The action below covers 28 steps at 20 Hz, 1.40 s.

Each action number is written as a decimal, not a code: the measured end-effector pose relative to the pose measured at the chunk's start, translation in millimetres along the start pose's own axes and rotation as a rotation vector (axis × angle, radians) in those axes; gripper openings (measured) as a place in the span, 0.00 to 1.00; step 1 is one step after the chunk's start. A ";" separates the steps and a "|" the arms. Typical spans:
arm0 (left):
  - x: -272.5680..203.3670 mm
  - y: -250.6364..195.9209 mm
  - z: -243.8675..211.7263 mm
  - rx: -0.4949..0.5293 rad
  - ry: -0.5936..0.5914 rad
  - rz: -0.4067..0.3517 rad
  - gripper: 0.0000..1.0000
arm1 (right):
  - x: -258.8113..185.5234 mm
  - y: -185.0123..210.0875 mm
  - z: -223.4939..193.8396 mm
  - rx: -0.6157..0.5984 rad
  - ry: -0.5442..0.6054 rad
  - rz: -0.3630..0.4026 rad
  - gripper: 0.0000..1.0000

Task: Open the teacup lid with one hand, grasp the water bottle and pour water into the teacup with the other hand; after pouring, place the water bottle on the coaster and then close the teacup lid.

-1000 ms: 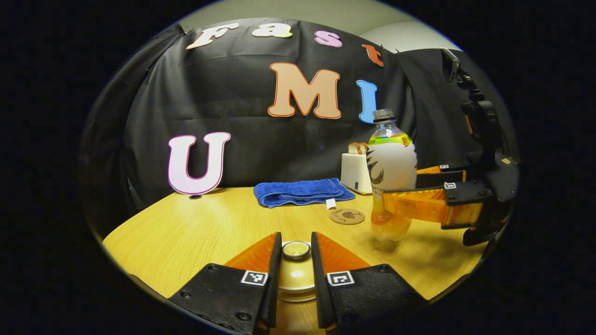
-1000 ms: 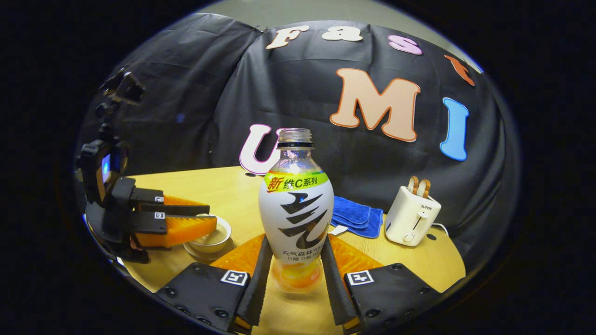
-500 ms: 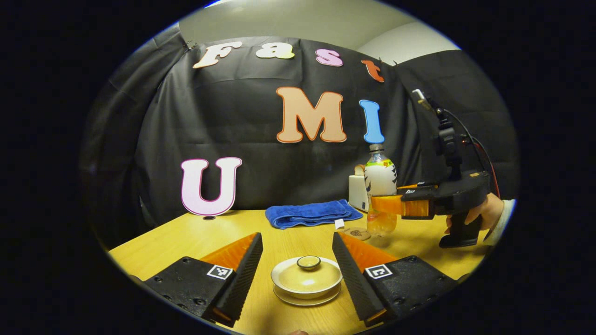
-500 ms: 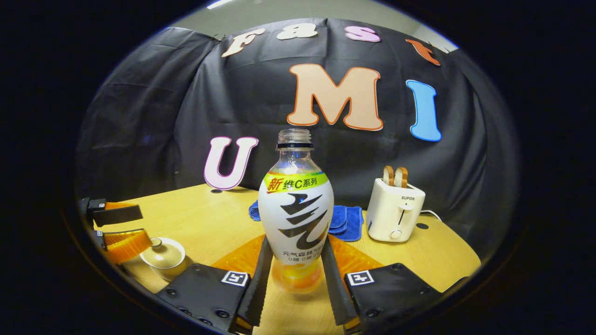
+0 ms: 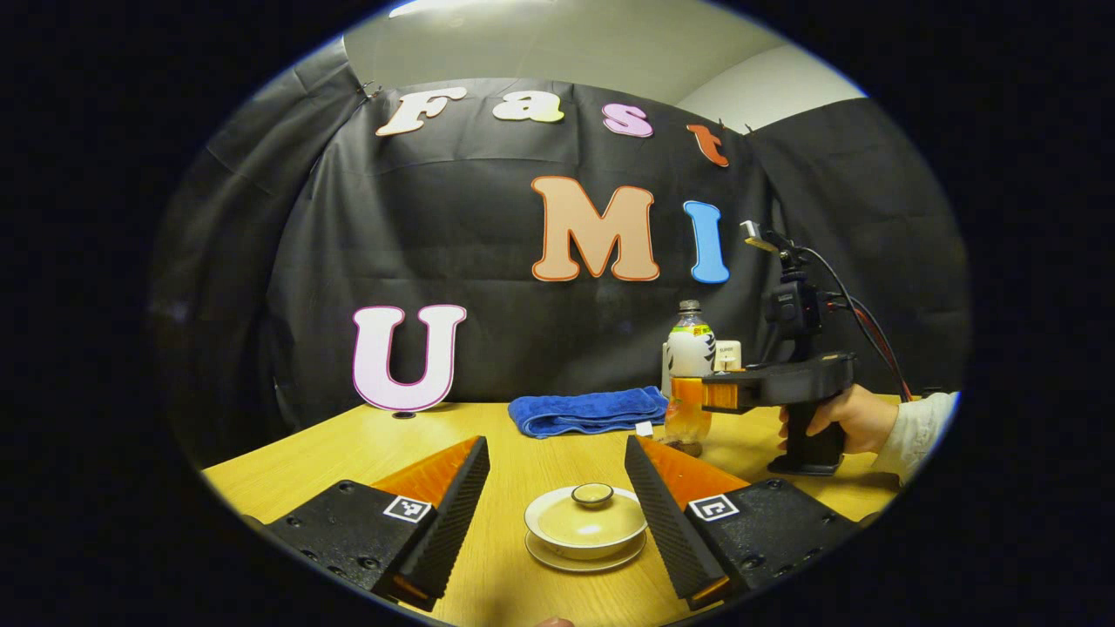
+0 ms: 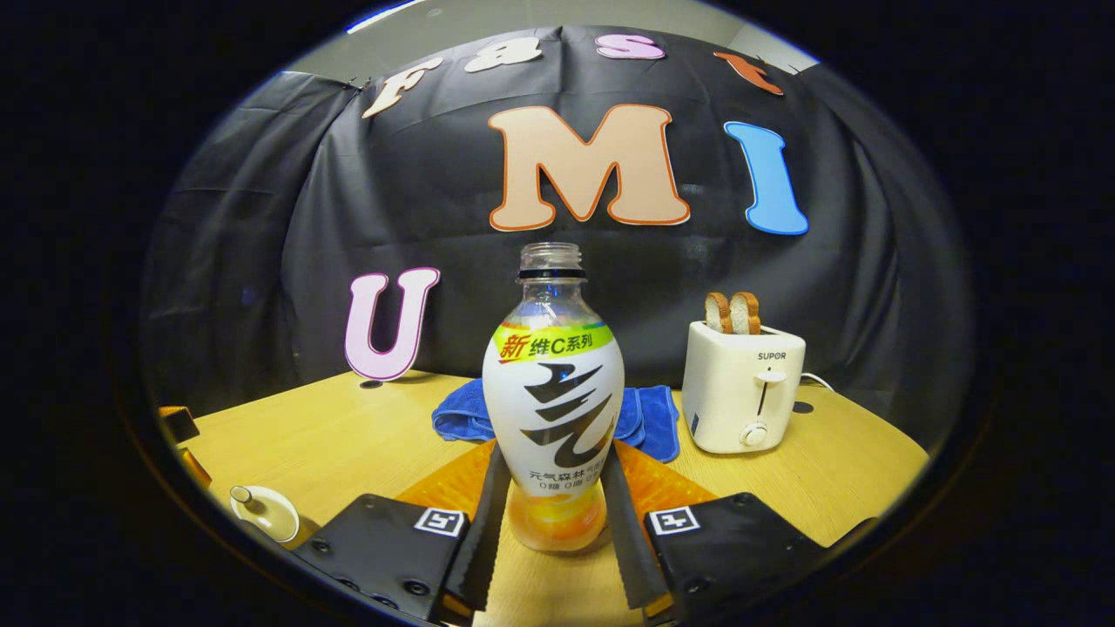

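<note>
Water bottle [image 6: 554, 409] is clamped upright by right gripper [image 6: 549, 514]; left gripper [image 5: 557, 514] is spread wide around lidded teacup [image 5: 586, 522] at 12 o'clock, untouched.

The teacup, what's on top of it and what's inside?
A lid with a small knob sits on the teacup, which stands on a saucer. The lid covers the inside, so what it holds cannot be seen.

Left gripper [image 5: 557, 488] has let go of the teacup lid [image 5: 591, 503] and pulled back, jaws spread wide; water bottle [image 6: 554, 409] carried off toward two o'clock.
</note>
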<state>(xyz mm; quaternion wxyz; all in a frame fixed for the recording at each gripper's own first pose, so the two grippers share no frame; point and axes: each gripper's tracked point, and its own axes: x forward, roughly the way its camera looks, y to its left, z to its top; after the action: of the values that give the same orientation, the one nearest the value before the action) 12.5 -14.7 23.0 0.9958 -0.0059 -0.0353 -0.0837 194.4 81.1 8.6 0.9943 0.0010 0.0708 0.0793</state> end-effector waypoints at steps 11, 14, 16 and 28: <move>3.0 1.1 -5.4 -0.002 0.018 -0.003 0.89 | 30.4 -6.5 -30.4 -0.003 0.039 -0.038 0.65; 4.3 -0.7 -3.4 0.002 0.013 -0.003 0.91 | 29.9 -6.6 -30.1 -0.006 0.038 -0.038 0.70; 3.8 -1.5 0.0 0.005 0.009 -0.004 0.91 | 28.2 -3.3 -34.1 -0.015 0.052 -0.033 0.80; 3.2 -1.4 21.4 -0.003 -0.063 0.051 0.91 | -65.8 -4.3 -1.0 -0.108 -0.116 -0.051 0.99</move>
<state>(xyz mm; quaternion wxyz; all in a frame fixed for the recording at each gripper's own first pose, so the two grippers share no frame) 14.0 -16.2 44.5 0.9960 -0.0109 -0.0666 -0.0580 130.6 66.4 16.7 0.9971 -0.0497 0.0085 0.0573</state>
